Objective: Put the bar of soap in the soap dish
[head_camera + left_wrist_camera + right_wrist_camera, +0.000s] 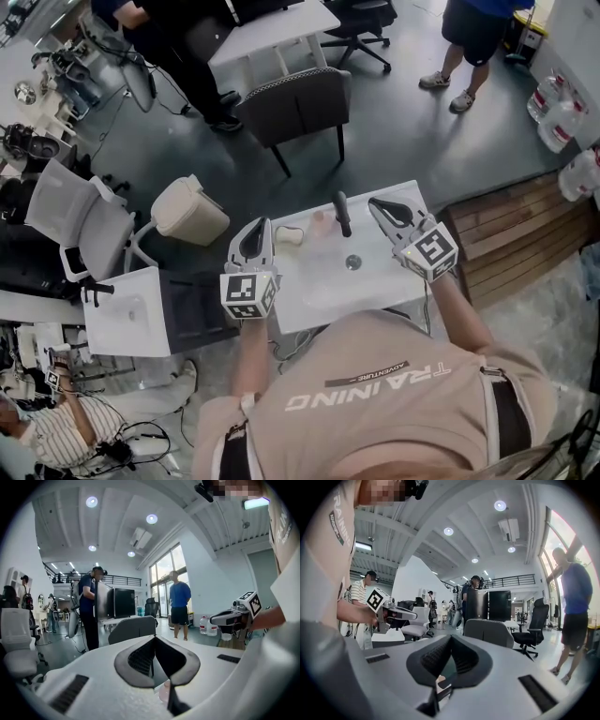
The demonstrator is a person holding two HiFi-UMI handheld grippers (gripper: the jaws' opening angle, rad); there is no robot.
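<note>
A white washbasin top [375,291] with a black faucet [343,214] and a round drain [353,262] lies below me. A cream bar [289,236], apparently the soap, rests at its far left edge. A pale pink piece [321,223], possibly the dish, sits just left of the faucet. My left gripper [255,229] hovers over the basin's left edge, close to the cream bar, jaws shut and empty [153,658]. My right gripper [379,204] hangs over the far right corner, jaws together with nothing between them [451,660]. The pink piece [164,692] shows below the left jaws.
A grey chair [300,103] stands beyond the basin. A beige bin [190,211] and a white office chair [80,220] stand to the left. A wooden pallet [511,234] and water bottles [562,122] are to the right. People stand further back.
</note>
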